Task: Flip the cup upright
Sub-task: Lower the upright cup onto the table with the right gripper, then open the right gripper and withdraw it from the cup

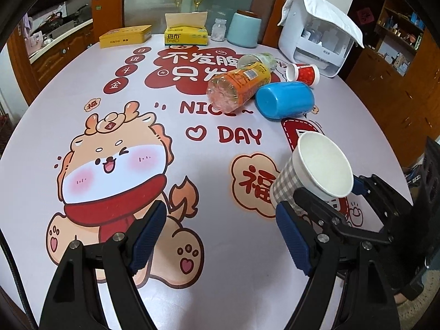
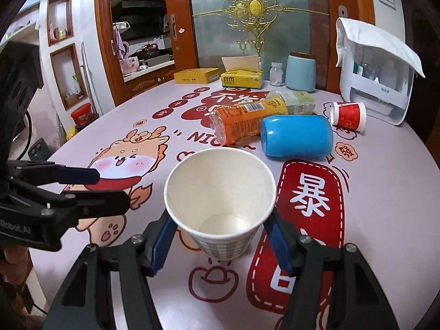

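Observation:
A white paper cup with a grey checked outside stands mouth up between the blue pads of my right gripper, which is shut on it just above the printed tablecloth. In the left wrist view the same cup shows at the right, tilted, with the right gripper's jaws around it. My left gripper is open and empty over the cartoon dragon print, to the left of the cup; it also shows in the right wrist view.
A blue plastic cup, an orange-labelled bottle, a green-labelled bottle and a red paper cup lie on their sides behind. A tissue box, yellow tin, small jar, pale blue canister and white appliance stand at the back.

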{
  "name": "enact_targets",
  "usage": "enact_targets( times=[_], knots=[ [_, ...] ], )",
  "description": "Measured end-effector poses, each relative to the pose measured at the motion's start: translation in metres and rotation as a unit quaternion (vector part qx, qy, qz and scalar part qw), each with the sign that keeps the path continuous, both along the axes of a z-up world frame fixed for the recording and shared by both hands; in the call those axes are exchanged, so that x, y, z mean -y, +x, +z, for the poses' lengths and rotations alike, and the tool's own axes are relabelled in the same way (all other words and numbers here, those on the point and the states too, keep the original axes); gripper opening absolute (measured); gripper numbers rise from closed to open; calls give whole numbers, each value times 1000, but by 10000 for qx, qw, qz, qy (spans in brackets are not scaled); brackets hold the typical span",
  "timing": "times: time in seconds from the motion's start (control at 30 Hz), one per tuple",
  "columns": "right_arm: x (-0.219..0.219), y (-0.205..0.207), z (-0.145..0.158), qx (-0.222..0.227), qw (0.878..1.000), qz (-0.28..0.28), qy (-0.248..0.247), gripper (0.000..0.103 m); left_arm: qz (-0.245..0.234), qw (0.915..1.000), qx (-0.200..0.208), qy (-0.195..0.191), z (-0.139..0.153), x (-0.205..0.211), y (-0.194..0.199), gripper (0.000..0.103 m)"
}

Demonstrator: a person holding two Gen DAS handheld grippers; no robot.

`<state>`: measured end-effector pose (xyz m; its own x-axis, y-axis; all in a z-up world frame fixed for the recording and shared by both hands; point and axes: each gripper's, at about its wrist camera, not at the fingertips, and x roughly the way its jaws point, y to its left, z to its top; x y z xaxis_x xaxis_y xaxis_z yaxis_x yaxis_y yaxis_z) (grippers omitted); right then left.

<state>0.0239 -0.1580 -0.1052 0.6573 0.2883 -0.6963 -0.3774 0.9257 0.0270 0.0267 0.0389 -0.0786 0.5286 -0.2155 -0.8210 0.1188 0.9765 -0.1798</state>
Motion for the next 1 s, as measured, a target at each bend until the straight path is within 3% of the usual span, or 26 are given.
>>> enact_targets(
  times=[0.6, 0.73, 1.0],
  knots=[
    [-2, -14, 3, 58, 9996, -179, -219, 66, 297, 9989, 22, 369, -5, 1, -7, 80],
    [-2, -15, 5, 94, 9993, -252, -241, 78, 346, 9987, 29, 368, -4, 0, -7, 80],
    [-1, -19, 5, -27, 9988, -372, -319, 78, 400, 9984, -29, 391, -5, 1, -11, 84]
  ],
)
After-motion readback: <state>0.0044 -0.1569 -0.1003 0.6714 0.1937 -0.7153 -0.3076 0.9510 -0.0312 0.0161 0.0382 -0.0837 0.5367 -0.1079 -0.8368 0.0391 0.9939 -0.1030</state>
